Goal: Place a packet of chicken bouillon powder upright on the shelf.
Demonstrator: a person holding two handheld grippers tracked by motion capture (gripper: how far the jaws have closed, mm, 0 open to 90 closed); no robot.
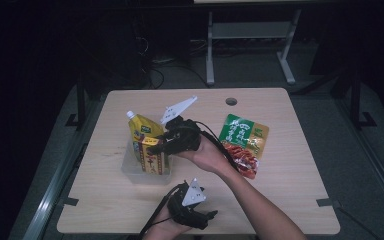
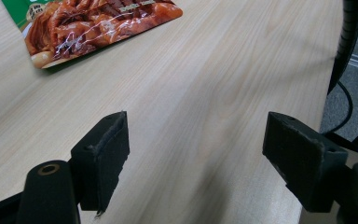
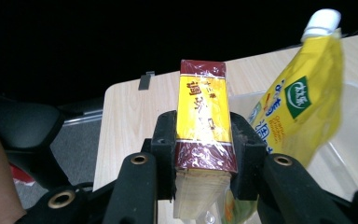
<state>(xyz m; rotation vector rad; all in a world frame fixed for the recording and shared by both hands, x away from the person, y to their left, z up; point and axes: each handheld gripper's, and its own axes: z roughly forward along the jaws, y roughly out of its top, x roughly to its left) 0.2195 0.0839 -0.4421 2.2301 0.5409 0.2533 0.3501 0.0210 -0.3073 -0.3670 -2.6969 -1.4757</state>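
Glossy film-wrapped box [image 3: 201,116], shiny yellow plastic pouch [image 3: 303,98]; clear plastic tub [image 1: 130,167] — matt pale wood-grain table [image 1: 280,185]

The light wood-grain desk [image 1: 280,200] has a round cable hole [image 1: 231,101] near its far edge. A clear plastic rectangular bin [image 1: 130,172] rests directly on it, beneath the right gripper [image 1: 155,146]. A green-and-red flat food pouch [image 1: 244,142] lies flat behind that gripper's hand.
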